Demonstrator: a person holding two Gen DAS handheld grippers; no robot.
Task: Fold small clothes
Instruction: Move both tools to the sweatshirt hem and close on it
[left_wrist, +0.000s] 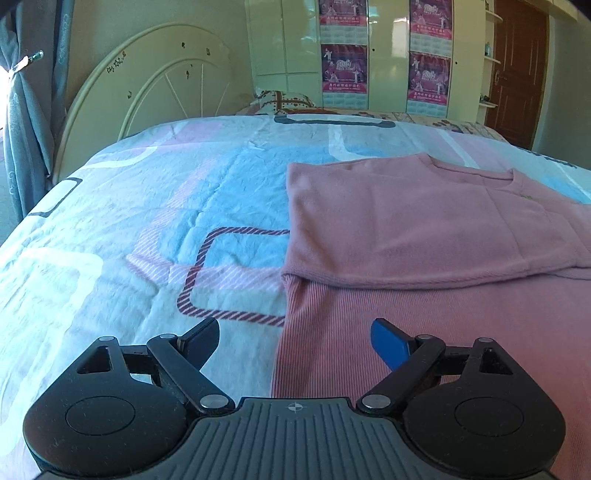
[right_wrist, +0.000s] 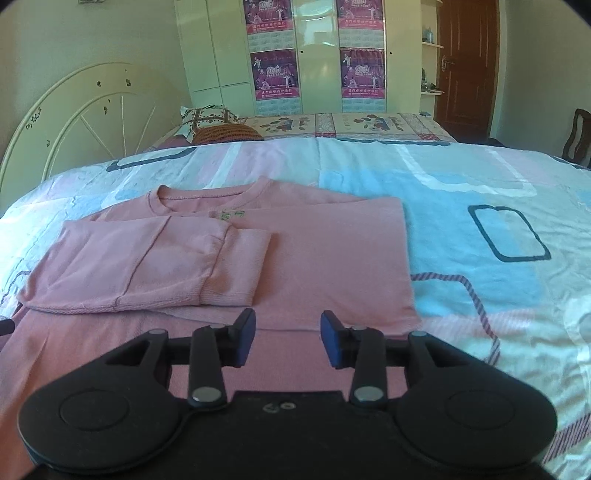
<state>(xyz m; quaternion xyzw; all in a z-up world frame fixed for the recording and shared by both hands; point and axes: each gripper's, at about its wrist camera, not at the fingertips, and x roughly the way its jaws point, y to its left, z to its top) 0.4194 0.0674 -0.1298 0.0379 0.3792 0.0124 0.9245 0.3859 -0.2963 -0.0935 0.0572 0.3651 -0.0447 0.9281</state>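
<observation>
A pink long-sleeved top (right_wrist: 314, 254) lies flat on the bed, neck towards the headboard, with one side and its sleeve (right_wrist: 147, 266) folded across the chest. The left wrist view shows the same pink top (left_wrist: 424, 229), its folded part lying over the ribbed lower body. My left gripper (left_wrist: 295, 343) hovers above the top's left edge near the hem, jaws wide open and nothing between them. My right gripper (right_wrist: 288, 336) hangs over the lower middle of the top, jaws partly apart and empty.
The bed is covered by a quilt (right_wrist: 480, 206) with blue, pink and white patches. A white arched headboard (left_wrist: 147, 85) stands at the left, pillows (right_wrist: 207, 122) lie at the far end, and a wardrobe with posters (right_wrist: 317, 55) and a brown door (right_wrist: 469, 66) stand behind.
</observation>
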